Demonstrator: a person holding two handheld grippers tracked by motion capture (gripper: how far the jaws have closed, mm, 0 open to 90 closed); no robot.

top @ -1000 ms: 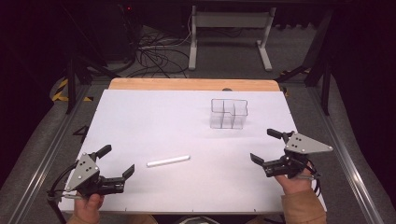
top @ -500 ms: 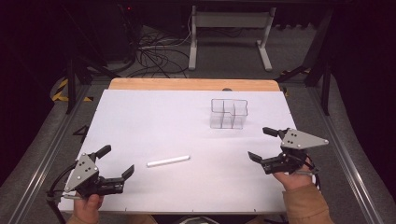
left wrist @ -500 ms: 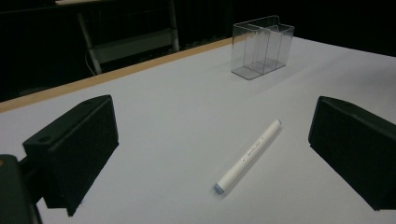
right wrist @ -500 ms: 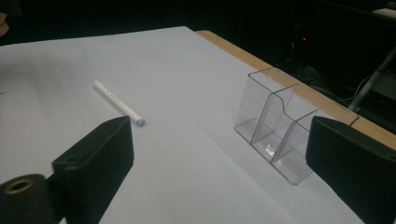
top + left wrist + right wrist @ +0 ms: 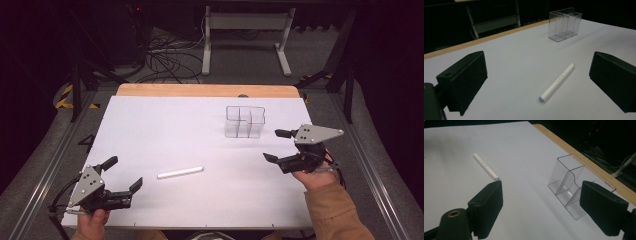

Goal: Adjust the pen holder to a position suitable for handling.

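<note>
A white marker pen (image 5: 180, 173) lies flat near the middle of the white table (image 5: 165, 130); it also shows as the pen (image 5: 557, 82) between my left jaws' lines of sight and as the pen (image 5: 485, 167) in the right gripper view. A clear plastic holder (image 5: 244, 121) with compartments stands empty at the back right, seen as the holder (image 5: 565, 24) and the holder (image 5: 574, 187). My left gripper (image 5: 125, 174) is open at the front left, empty. My right gripper (image 5: 274, 146) is open just right of the holder, empty.
A wooden strip (image 5: 207, 90) runs along the table's far edge. Metal rails (image 5: 50, 170) flank the table. Beyond it stand a white frame (image 5: 245, 30) and loose cables (image 5: 165, 55) on the dark floor.
My right gripper has drifted left and slightly forward toward the holder. The left gripper and the pen have stayed put.
</note>
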